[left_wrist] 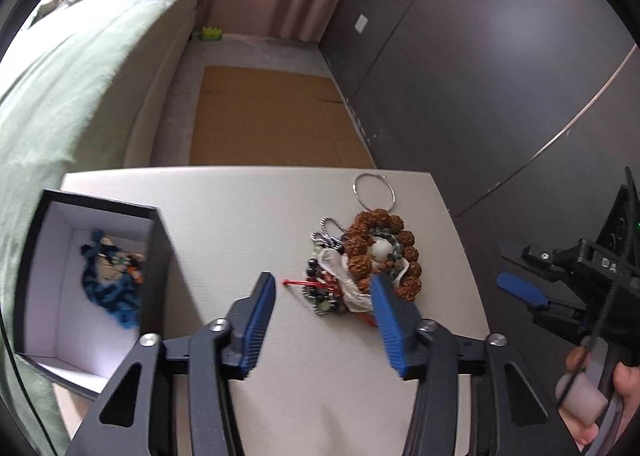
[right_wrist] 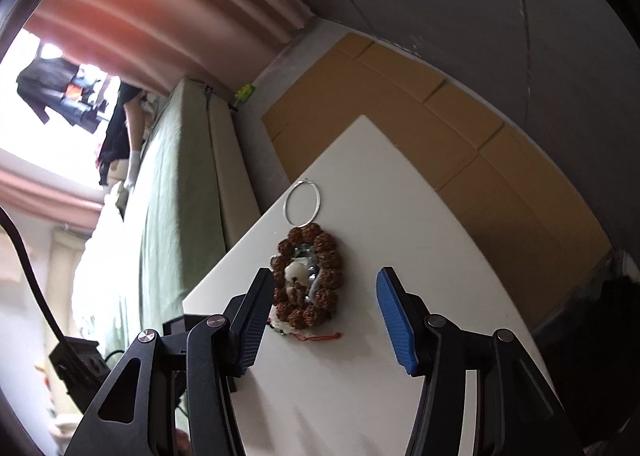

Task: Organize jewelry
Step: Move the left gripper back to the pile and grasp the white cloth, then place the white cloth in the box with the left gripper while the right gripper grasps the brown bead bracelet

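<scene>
On the far left, in the left wrist view, we see a bed (left_wrist: 76, 68) with a green cover running along the room, and in front of it an open black box (left_wrist: 158, 256) with a pale lining standing at the left edge of a white table (left_wrist: 248, 216). Inside the box lies a blue beaded piece (left_wrist: 110, 282), bunched against the floor of the box.

Moving right, we hold the left gripper (left_wrist: 323, 288) low over the table with its jaws wide apart and nothing between them; its right blue finger overlaps the near edge of the jewelry heap in this view, though we cannot tell whether it touches.

The jewelry heap (left_wrist: 340, 280) sits right of the table's middle: a brown bead bracelet (left_wrist: 384, 234) ringed around a white stone (left_wrist: 380, 250), a dark beaded strand and a red cord (left_wrist: 304, 283) trailing toward the left, and a silver hoop (left_wrist: 374, 192) lying just beyond the bracelet, touching it or nearly so.

Beyond the table, flattened cardboard (left_wrist: 268, 116) covers the floor beside a dark wall (left_wrist: 480, 56).

At the far right edge the right gripper (left_wrist: 520, 290) comes into view, gripped by a hand (left_wrist: 616, 388). In the right wrist view the right gripper (right_wrist: 324, 296) hangs above the table (right_wrist: 400, 216) with its jaws also spread wide and empty, the brown bead bracelet (right_wrist: 308, 276) showing just inside the left finger, the silver hoop (right_wrist: 302, 203) beyond it, the black box (right_wrist: 174, 326) partly hidden at lower left.
</scene>
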`<state>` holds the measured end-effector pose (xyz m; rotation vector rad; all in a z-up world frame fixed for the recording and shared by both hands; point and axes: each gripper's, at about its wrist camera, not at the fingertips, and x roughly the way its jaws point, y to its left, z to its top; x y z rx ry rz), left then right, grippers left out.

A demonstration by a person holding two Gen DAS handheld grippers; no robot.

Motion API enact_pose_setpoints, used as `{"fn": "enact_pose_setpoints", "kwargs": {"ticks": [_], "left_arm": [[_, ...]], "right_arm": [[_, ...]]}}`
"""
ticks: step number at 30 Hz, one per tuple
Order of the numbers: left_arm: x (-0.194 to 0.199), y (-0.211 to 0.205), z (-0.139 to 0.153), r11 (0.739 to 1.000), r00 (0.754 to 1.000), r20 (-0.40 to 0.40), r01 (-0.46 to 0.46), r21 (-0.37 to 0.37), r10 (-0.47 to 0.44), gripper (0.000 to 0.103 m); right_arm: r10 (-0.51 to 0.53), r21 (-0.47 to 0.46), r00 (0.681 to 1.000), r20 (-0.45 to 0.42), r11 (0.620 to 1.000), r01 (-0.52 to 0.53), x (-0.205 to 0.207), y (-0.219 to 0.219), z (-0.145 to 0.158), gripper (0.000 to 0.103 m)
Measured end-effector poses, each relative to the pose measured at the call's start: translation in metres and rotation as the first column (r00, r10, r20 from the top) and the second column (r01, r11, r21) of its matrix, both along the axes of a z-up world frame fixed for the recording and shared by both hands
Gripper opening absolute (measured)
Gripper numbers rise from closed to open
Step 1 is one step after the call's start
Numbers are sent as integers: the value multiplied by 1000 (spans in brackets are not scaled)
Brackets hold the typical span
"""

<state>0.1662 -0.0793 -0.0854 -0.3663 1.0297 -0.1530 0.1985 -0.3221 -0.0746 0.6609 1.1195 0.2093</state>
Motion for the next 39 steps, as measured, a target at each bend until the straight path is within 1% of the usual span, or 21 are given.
{"fn": "enact_pose_setpoints", "kwargs": {"ticks": [1,3,7,9,10,11,15,18,20,21,22,23,25,31,36,39], "left_arm": [[4,-3,-4,1000,1000,-21,3,-15,-4,40],[7,-9,-9,999,999,-44,8,-44,-10,40],[12,-23,-18,998,997,-75,6,-56,-10,40],[14,-29,-24,999,996,-89,0,-51,-5,38],[14,-30,-25,999,996,-94,-3,-49,-2,34],[15,-31,-29,999,995,-102,-9,-48,4,32],[16,-33,-38,999,993,-118,-26,-44,20,31],[16,-34,-39,998,994,-104,-37,-41,33,29],[16,-33,-39,998,995,-92,-44,-53,39,21],[16,-32,-40,997,996,-87,-42,-71,36,8],[17,-31,-40,996,995,-92,-44,-78,37,2],[16,-31,-40,996,995,-92,-52,-74,45,1],[15,-31,-35,997,996,-75,-61,-43,58,0],[8,-22,-9,997,999,-17,-43,-59,42,0],[-4,-9,24,997,998,36,-45,-68,47,0],[-10,-3,45,998,996,77,-43,-53,47,0]], "right_arm": [[-5,11,1000,-4,1000,5,0,-2,-1,54],[-19,32,1000,-10,999,19,1,-9,-2,54],[-27,47,1000,-14,999,28,0,-15,-1,54],[-25,60,1000,-19,998,26,-1,-17,-2,54],[-23,64,1000,-19,998,24,-1,-17,-1,54],[-22,68,1000,-19,997,23,-1,-18,-1,54],[-22,90,1000,-20,996,24,0,-20,-2,54],[-19,102,999,-31,995,22,0,-19,-5,54],[-14,110,999,-37,994,18,1,-17,-6,54],[-11,113,999,-37,993,15,2,-17,-6,54],[-9,115,999,-36,993,13,2,-16,-6,54],[-8,115,999,-36,993,12,2,-15,-6,54],[-8,118,999,-38,993,12,2,-13,-6,54],[0,119,999,-45,993,5,4,-10,-9,54],[26,112,998,-55,994,-20,6,0,-13,54],[52,116,996,-67,992,-44,9,7,-21,54]]}}
